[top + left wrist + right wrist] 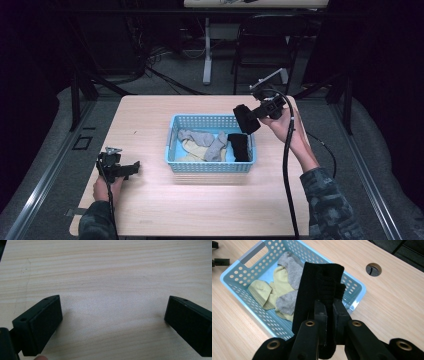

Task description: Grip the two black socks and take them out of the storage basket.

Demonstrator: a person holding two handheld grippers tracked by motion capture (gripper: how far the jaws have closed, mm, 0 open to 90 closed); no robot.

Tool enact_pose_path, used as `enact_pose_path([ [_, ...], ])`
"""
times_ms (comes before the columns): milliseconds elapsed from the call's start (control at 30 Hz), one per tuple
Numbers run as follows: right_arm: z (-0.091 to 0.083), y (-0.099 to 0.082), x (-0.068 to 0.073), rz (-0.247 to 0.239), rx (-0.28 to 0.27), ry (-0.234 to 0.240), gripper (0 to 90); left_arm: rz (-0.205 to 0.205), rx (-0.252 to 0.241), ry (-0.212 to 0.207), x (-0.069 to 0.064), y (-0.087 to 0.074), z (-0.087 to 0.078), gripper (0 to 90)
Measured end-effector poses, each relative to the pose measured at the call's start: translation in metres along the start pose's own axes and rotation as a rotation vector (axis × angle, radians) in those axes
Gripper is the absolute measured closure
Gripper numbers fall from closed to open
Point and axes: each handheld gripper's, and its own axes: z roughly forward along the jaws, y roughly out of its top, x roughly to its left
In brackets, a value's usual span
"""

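Pinching a black sock (319,290) in my right tool (329,312) above the blue basket's (210,167) right end, I judge I'm mid-lift, needing next a clear spot on the tabletop (150,210), where my left tool (112,322) rests spread and empty.

The blue basket (210,165) stands mid-table as the one obstacle on the wooden table (150,210). Left of the basket lies a broad bare stretch, where the left gripper (131,170) rests with jaws spread wide. In front of the basket the tabletop is open from edge to edge. Inside the basket, grey and yellow socks (283,287) cover most of the floor. Above the basket's right end the right gripper (248,119) hangs, clamped on a black sock (319,290), taking up that airspace. Right of the basket runs a narrower bare strip with a cable hole (373,269).
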Motion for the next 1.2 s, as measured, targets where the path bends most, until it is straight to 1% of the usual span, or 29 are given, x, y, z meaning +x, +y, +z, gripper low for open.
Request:
enact_pose_path([
  [67,-0.002,-0.001,-0.002,-0.001,0.006,-0.007,84.5,0.0,0.0,0.0,0.0,0.0,0.0,1.5],
  [133,-0.004,-0.005,-0.006,0.017,0.0,-0.011,84.6,0.0,0.0,0.0,0.0,0.0,0.0,1.5],
  [167,-0.005,-0.007,-0.009,0.019,0.002,-0.016,84.6,0.0,0.0,0.0,0.0,0.0,0.0,1.5],
  [200,-0.008,-0.012,-0.014,0.03,0.002,-0.02,84.6,0.0,0.0,0.0,0.0,0.0,0.0,1.5],
  [233,-0.008,-0.012,-0.014,0.03,0.002,-0.02,84.6,0.0,0.0,0.0,0.0,0.0,0.0,1.5],
  [333,-0.01,-0.019,-0.022,0.048,0.0,-0.03,84.6,0.0,0.0,0.0,0.0,0.0,0.0,1.5],
  [367,-0.011,-0.023,-0.027,0.056,0.005,-0.035,84.6,0.0,0.0,0.0,0.0,0.0,0.0,1.5],
  [467,-0.012,-0.028,-0.032,0.066,0.006,-0.042,84.6,0.0,0.0,0.0,0.0,0.0,0.0,1.5],
  [600,-0.013,-0.038,-0.042,0.091,0.01,-0.053,84.6,0.0,0.0,0.0,0.0,0.0,0.0,1.5],
  [633,-0.013,-0.041,-0.046,0.096,0.02,-0.064,84.6,0.0,0.0,0.0,0.0,0.0,0.0,1.5],
  [700,-0.014,-0.045,-0.05,0.105,0.025,-0.074,84.6,0.0,0.0,0.0,0.0,0.0,0.0,1.5],
  [733,-0.013,-0.051,-0.055,0.118,0.028,-0.08,84.6,0.0,0.0,0.0,0.0,0.0,0.0,1.5],
  [767,-0.013,-0.051,-0.055,0.118,0.028,-0.08,84.6,0.0,0.0,0.0,0.0,0.0,0.0,1.5],
  [800,-0.013,-0.053,-0.057,0.116,0.044,-0.088,84.6,0.0,0.0,0.0,0.0,0.0,0.0,1.5],
  [867,-0.012,-0.057,-0.061,0.131,0.043,-0.094,84.6,0.0,0.0,0.0,0.0,0.0,0.0,1.5],
  [900,-0.012,-0.06,-0.064,0.134,0.059,-0.101,84.6,0.0,0.0,0.0,0.0,0.0,0.0,1.5],
  [933,-0.011,-0.062,-0.066,0.141,0.06,-0.104,84.6,0.0,0.0,0.0,0.0,0.0,0.0,1.5],
  [967,-0.009,-0.064,-0.067,0.145,0.073,-0.112,84.6,0.0,0.0,0.0,0.0,0.0,0.0,1.5],
  [1000,-0.007,-0.067,-0.069,0.143,0.078,-0.116,84.6,0.0,0.0,0.0,0.0,0.0,0.0,1.5],
  [1033,-0.003,-0.071,-0.072,0.15,0.11,-0.129,84.6,0.0,0.0,0.0,0.0,0.0,0.0,1.5],
  [1100,0.0,-0.073,-0.074,0.152,0.116,-0.128,84.6,0.0,0.0,0.0,0.0,0.0,0.0,1.5],
  [1200,0.011,-0.081,-0.078,0.16,0.152,-0.134,84.6,0.0,0.0,0.0,0.0,0.0,0.0,1.5],
])
